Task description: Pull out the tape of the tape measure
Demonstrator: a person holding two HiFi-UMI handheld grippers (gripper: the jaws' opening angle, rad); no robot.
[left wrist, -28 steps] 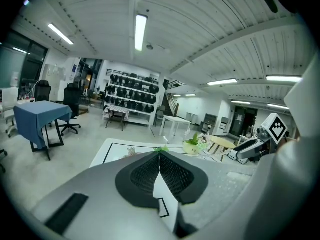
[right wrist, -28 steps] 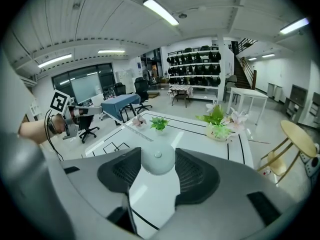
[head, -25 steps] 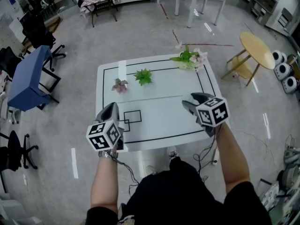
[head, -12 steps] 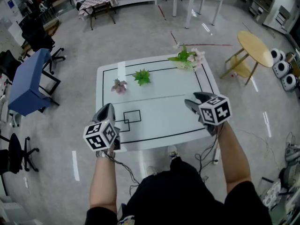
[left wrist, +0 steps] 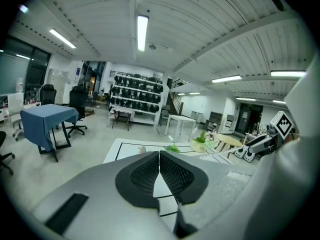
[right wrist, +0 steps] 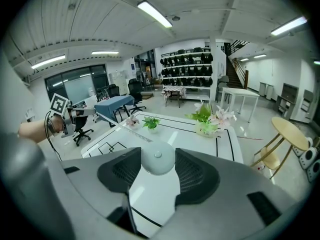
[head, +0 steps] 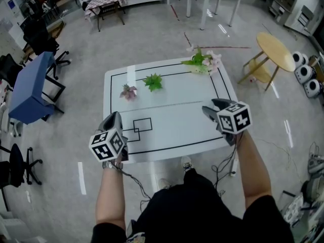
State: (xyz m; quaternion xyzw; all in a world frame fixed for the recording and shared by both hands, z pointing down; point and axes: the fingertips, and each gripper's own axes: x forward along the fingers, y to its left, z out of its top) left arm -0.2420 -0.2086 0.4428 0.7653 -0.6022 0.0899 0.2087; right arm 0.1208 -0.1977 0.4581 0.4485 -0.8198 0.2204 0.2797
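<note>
The tape measure's round white case [right wrist: 158, 157] sits between the jaws of my right gripper [right wrist: 158, 159], which grip it at a wide spread. In the head view that gripper [head: 210, 108] hangs over the right side of the white table [head: 172, 135]. My left gripper [head: 115, 119] is at the table's front left, jaws shut in the left gripper view [left wrist: 159, 156]. The thin tape [head: 162, 107] runs taut across the table between the two grippers. It also shows in both gripper views [left wrist: 225, 150] [right wrist: 120, 126]. Its end at the left jaws is hidden.
On the far half of the table stand a small pink plant [head: 128, 91], a green plant [head: 153, 82] and a flower pot [head: 202, 64]. A round wooden table [head: 277, 52] stands to the right, a blue-covered table [head: 30, 82] and office chairs to the left.
The two grippers have drifted slightly further apart: the left one toward the left front edge, the right one a little to the right. The tape between them is slightly longer.
</note>
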